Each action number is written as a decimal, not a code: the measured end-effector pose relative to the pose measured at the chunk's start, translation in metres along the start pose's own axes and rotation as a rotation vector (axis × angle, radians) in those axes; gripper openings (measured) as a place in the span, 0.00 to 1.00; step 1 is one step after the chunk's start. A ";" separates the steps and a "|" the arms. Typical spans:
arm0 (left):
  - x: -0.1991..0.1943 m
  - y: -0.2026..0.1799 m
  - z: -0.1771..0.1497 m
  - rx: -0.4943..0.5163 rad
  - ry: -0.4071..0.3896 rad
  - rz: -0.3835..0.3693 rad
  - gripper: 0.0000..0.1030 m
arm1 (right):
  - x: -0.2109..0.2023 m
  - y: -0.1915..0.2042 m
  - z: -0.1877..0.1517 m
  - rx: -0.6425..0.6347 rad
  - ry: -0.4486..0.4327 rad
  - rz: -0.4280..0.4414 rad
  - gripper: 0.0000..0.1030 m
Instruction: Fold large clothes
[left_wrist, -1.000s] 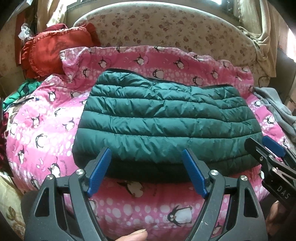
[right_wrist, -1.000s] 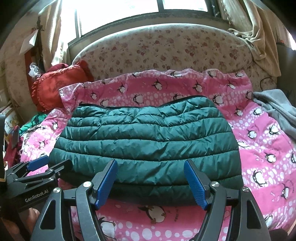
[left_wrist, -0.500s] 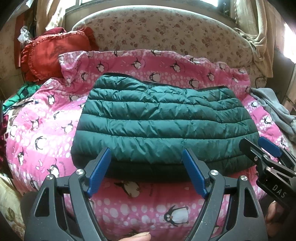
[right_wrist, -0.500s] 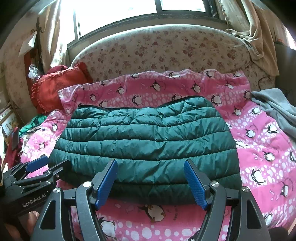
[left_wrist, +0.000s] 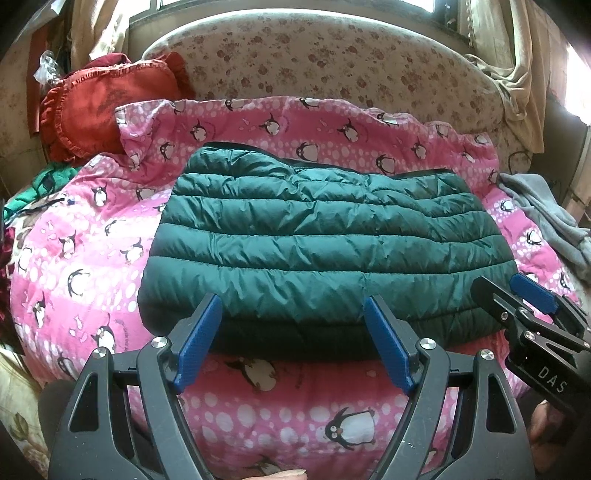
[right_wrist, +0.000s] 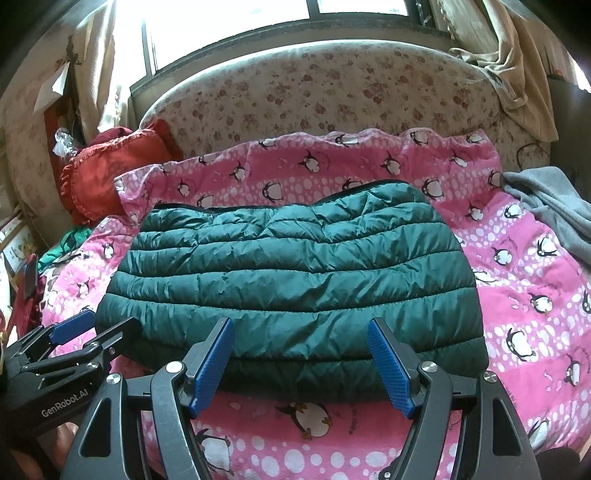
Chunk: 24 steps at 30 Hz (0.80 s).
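Observation:
A dark green quilted puffer jacket (left_wrist: 325, 243) lies folded into a compact rectangle on a pink penguin-print blanket (left_wrist: 74, 258); it also shows in the right wrist view (right_wrist: 295, 273). My left gripper (left_wrist: 293, 343) is open and empty, just short of the jacket's near edge. My right gripper (right_wrist: 301, 362) is open and empty at the same near edge, further right. Each gripper shows in the other's view, the right one (left_wrist: 517, 299) by the jacket's near right corner, the left one (right_wrist: 92, 328) by its near left corner.
A red ruffled cushion (left_wrist: 96, 110) sits at the back left against a floral headboard (left_wrist: 332, 62). A grey garment (right_wrist: 550, 210) lies at the right edge of the blanket. Green cloth (left_wrist: 33, 188) is bunched at the left. A window (right_wrist: 229, 26) is behind.
Both grippers have drawn back and risen slightly from the jacket, staying open. The jacket has not moved.

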<state>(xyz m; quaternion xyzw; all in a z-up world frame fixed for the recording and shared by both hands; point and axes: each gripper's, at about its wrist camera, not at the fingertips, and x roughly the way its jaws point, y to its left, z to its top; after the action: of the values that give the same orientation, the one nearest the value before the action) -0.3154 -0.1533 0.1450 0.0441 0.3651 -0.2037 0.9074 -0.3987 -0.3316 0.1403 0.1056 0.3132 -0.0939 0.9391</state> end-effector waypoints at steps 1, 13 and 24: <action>0.000 0.000 0.000 0.000 0.001 0.000 0.78 | 0.000 0.000 0.001 -0.004 0.000 0.000 0.70; 0.004 0.002 -0.001 -0.008 0.015 -0.005 0.78 | 0.001 0.002 0.001 -0.008 0.005 0.002 0.70; 0.011 0.002 -0.003 -0.017 0.014 -0.015 0.78 | 0.007 0.005 0.002 -0.011 0.019 0.008 0.70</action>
<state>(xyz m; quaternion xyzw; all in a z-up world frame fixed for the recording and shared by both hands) -0.3099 -0.1546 0.1354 0.0351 0.3733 -0.2073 0.9036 -0.3907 -0.3282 0.1377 0.1024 0.3223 -0.0874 0.9370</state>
